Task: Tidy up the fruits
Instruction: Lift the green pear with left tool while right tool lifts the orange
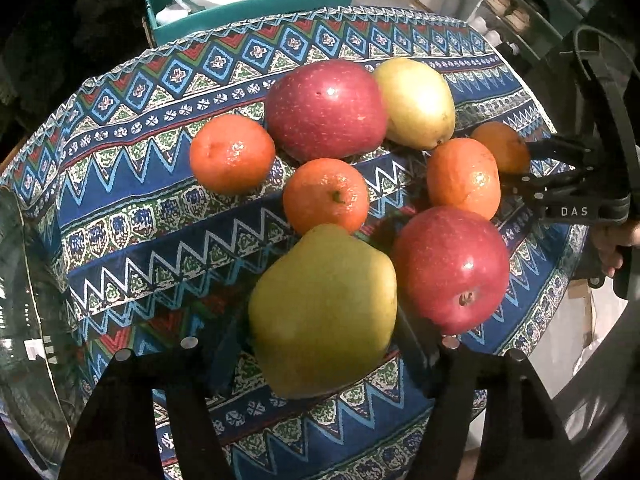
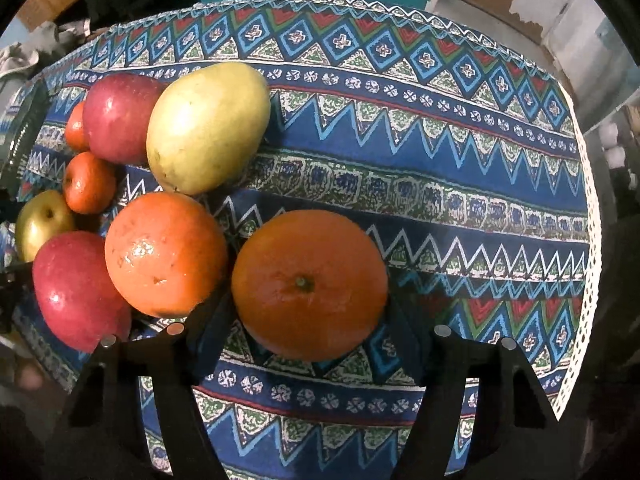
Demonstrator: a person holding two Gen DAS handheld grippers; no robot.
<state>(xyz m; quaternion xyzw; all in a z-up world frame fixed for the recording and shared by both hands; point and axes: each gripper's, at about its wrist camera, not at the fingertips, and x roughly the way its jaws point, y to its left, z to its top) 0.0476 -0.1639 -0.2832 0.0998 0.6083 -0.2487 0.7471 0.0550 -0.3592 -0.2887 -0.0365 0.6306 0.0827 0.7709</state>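
Fruits lie clustered on a patterned cloth [image 1: 132, 184]. In the left wrist view a green pear [image 1: 322, 312] sits between the fingers of my left gripper [image 1: 320, 352], which closes on it. Next to it are a red apple [image 1: 452, 268], three oranges [image 1: 326, 196] [image 1: 232, 154] [image 1: 464, 178], a second red apple [image 1: 326, 110] and a yellow pear [image 1: 416, 102]. In the right wrist view my right gripper [image 2: 310, 320] closes around an orange [image 2: 310, 284]; it also shows in the left wrist view [image 1: 500, 146]. Beside it lie another orange [image 2: 166, 254] and the yellow pear [image 2: 208, 126].
A teal bin [image 1: 256, 4] with bags stands behind the table. A glass bowl rim [image 1: 24, 300] is at the left edge of the left wrist view. The cloth's right half [image 2: 460, 160] in the right wrist view holds no fruit. Shelving [image 1: 532, 12] stands at back right.
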